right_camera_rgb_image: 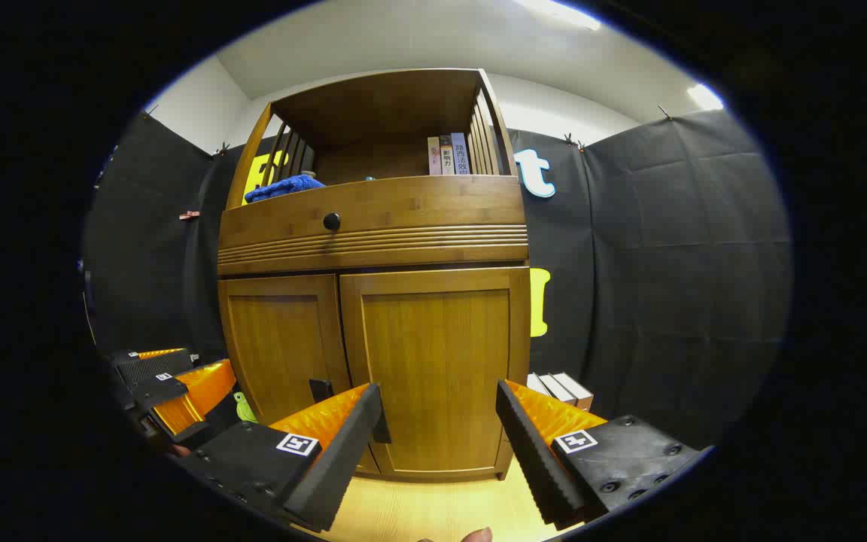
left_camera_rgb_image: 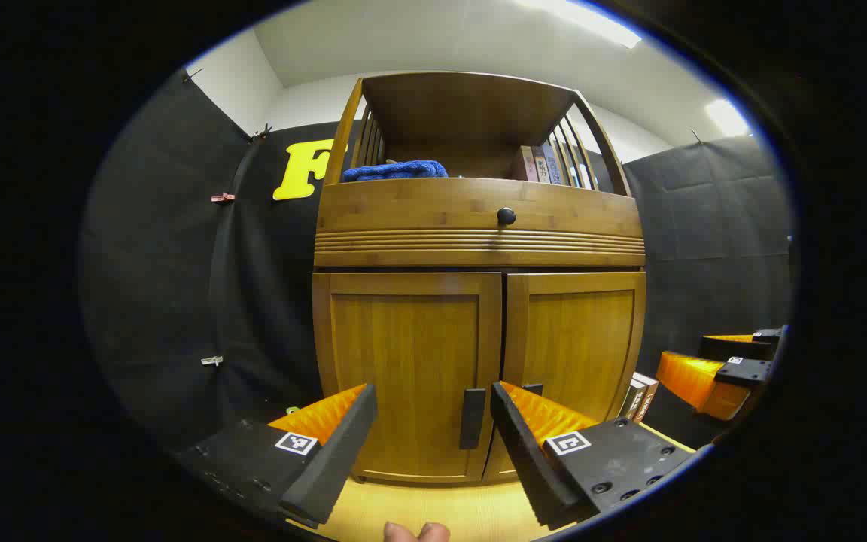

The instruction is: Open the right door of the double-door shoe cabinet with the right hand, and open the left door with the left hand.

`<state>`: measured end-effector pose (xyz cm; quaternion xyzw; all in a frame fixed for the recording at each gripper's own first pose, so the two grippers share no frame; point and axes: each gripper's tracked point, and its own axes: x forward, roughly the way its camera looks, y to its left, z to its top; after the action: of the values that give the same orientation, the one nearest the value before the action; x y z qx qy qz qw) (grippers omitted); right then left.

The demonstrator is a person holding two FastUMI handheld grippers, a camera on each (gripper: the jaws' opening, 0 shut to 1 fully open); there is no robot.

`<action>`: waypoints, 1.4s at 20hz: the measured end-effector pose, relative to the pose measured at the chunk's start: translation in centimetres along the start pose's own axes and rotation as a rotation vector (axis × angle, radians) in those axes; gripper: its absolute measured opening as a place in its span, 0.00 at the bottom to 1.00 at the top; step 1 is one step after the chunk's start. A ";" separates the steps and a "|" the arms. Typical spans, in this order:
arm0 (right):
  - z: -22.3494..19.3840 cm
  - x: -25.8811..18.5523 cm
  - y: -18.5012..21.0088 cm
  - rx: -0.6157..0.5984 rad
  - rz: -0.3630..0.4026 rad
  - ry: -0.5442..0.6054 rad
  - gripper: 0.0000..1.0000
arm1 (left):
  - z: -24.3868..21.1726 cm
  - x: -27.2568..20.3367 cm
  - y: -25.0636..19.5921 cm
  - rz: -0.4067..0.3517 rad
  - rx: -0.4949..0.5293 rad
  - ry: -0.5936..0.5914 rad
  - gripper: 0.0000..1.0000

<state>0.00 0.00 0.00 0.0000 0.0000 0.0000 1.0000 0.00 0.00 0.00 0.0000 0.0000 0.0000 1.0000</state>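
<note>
Your left tongs [left_camera_rgb_image: 433, 429] and right tongs [right_camera_rgb_image: 439, 429] both hang spread and empty, just short of the shoe cabinet [left_camera_rgb_image: 479, 241] standing on the counter [left_camera_rgb_image: 433, 508]. Its left door [left_camera_rgb_image: 407, 369] and right door [right_camera_rgb_image: 437, 369] are both closed, handles untouched, so everything remains to do.

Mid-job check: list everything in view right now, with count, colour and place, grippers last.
Cabinet: one, brown wood, centre, on the light wooden surface.
Left door: one, brown, closed, dark handle.
Right door: one, brown, closed, handle partly hidden by a finger.
Drawer knob: one, black, above the doors.
Cloth: one, blue, top shelf, left.
Books: about three, upright, top shelf, right.
Flat books: a few, beside the cabinet's right foot.
Green thing: one, by the cabinet's left foot; cannot identify.
Left gripper: open, before the left door.
Right gripper: open, before the right door.
</note>
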 end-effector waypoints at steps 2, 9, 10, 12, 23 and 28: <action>0.1 0.0 0.1 -0.005 0.000 -0.004 1.00 | 0.1 0.1 0.3 0.003 0.004 -0.002 0.93; -0.3 -0.1 1.0 -0.005 0.004 0.006 0.98 | 0.2 0.3 0.5 0.000 0.000 -0.008 0.93; -0.3 0.0 1.1 -0.001 0.004 0.006 0.98 | 0.2 0.3 0.6 0.000 0.000 -0.009 0.93; -0.3 -0.1 0.9 -0.009 -0.003 -0.002 0.98 | 0.2 0.4 0.7 -0.002 -0.003 -0.007 0.95; -0.6 1.4 1.8 0.007 0.005 0.020 1.00 | -0.2 0.6 0.9 -0.018 0.016 -0.013 0.95; -2.2 4.4 3.4 0.035 0.009 0.057 0.95 | -0.7 1.0 2.2 -0.027 0.032 -0.016 0.95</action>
<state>4.43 3.43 -2.21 0.0175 0.0284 0.0043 0.9994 1.00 2.19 -0.69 0.0158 -0.0081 -0.0134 0.9998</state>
